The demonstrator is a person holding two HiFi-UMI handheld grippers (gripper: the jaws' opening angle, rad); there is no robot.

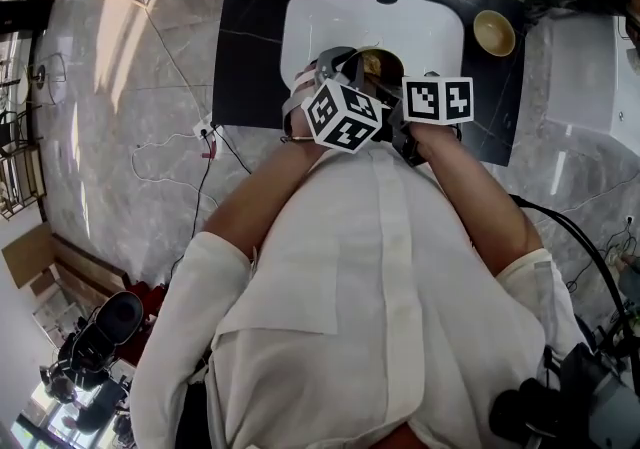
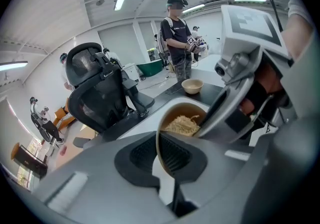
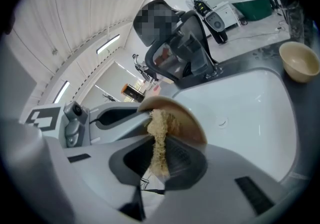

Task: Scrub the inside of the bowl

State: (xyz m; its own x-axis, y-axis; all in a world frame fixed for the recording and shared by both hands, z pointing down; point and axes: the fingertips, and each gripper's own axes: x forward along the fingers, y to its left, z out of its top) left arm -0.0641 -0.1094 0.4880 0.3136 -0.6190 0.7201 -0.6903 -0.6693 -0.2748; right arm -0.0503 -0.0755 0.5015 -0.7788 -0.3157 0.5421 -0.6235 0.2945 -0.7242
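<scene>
My left gripper is clamped on the rim of the brown bowl, with the wall pinched edgewise between the pads. I judge that grip is meant to steady the bowl, tilted with its mouth turned toward the other tool. My right gripper is clenched on a tan fibrous scrub pad. The pad's free end is pressed into the bowl's hollow, so the scrubbing looks under way rather than finished (how clean the inside is, I can't tell from here). Both tools meet at the centre of the head view, over the near edge of the white sink, presumably so drips fall into the basin and not onto the black counter. Counting up: two grippers, one scrub pad, one sink and two bowls. One bowl is the held one, and the second, paler bowl sits idle on the counter at the upper right, well apart.
</scene>
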